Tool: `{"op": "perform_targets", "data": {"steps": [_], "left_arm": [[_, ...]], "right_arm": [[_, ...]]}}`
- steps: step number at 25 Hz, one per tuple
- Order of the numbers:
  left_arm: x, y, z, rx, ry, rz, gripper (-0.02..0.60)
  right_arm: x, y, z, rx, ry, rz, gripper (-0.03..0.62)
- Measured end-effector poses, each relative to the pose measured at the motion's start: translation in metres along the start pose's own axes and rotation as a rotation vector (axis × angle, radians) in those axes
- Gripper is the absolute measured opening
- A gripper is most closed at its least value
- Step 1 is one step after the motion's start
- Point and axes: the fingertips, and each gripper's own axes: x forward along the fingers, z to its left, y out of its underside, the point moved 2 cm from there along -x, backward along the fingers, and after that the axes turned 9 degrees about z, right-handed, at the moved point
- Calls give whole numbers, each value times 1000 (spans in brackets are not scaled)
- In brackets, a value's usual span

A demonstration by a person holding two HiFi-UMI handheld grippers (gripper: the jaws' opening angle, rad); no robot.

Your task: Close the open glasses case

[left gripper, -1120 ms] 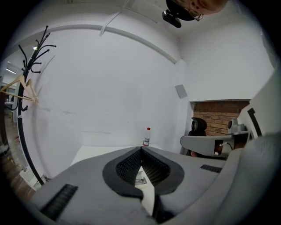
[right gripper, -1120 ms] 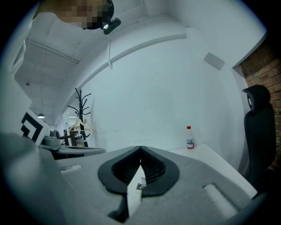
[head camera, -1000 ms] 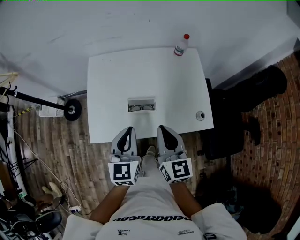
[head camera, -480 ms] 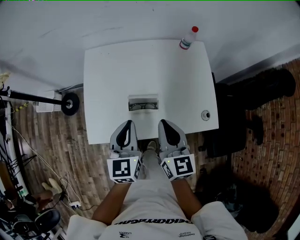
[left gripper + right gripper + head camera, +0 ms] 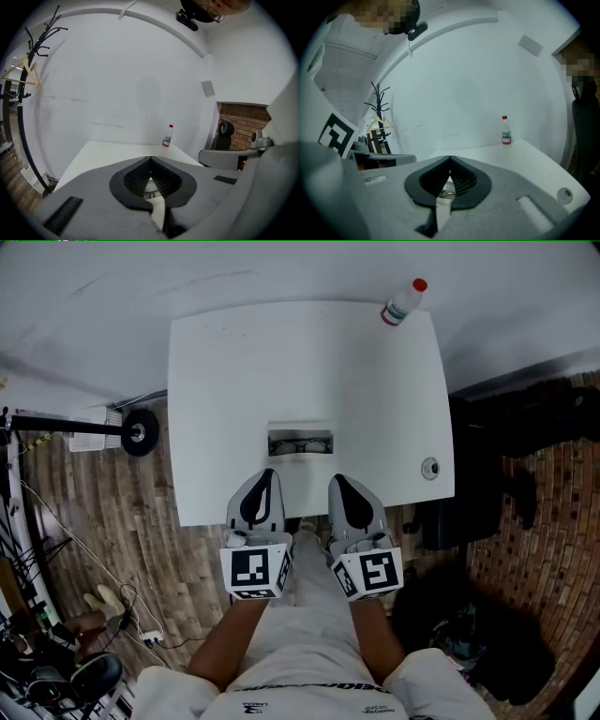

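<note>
An open glasses case [image 5: 300,442] lies on the white table [image 5: 234,381], near the front edge, with dark glasses inside it. My left gripper [image 5: 269,474] and right gripper [image 5: 335,480] hover side by side at the table's front edge, just short of the case. Both are shut with nothing held. In the left gripper view the jaws meet at their tips [image 5: 150,159], and a bit of the case [image 5: 151,194] shows through the gap behind them. The right gripper view shows the same: tips together [image 5: 450,158], a sliver of the case [image 5: 447,193] behind.
A clear bottle with a red cap [image 5: 404,300] stands at the table's far right corner. A small round cap [image 5: 430,467] sits near the right edge. A dark chair [image 5: 525,418] stands to the right. A wheeled stand [image 5: 131,432] and cables lie left on the wooden floor.
The head view has shifted, so the table and case now sit slightly farther right and larger. Both grippers have edged forward toward the case, still shut.
</note>
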Motion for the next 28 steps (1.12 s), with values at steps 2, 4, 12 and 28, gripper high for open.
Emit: {"op": "perform_targets", "data": {"steps": [2, 4, 12, 28], "left_arm": [[9, 5, 3, 0, 3, 9, -3], [18, 12, 5, 4, 9, 30, -3], [45, 35, 29, -21, 1, 100, -2], [95, 69, 54, -56, 17, 189, 69]], "right_arm": [[7, 6, 0, 0, -6, 8, -2], [13, 13, -1, -1, -10, 16, -2], [33, 32, -7, 10, -8, 38, -2], [58, 57, -17, 27, -9, 82, -2]]}}
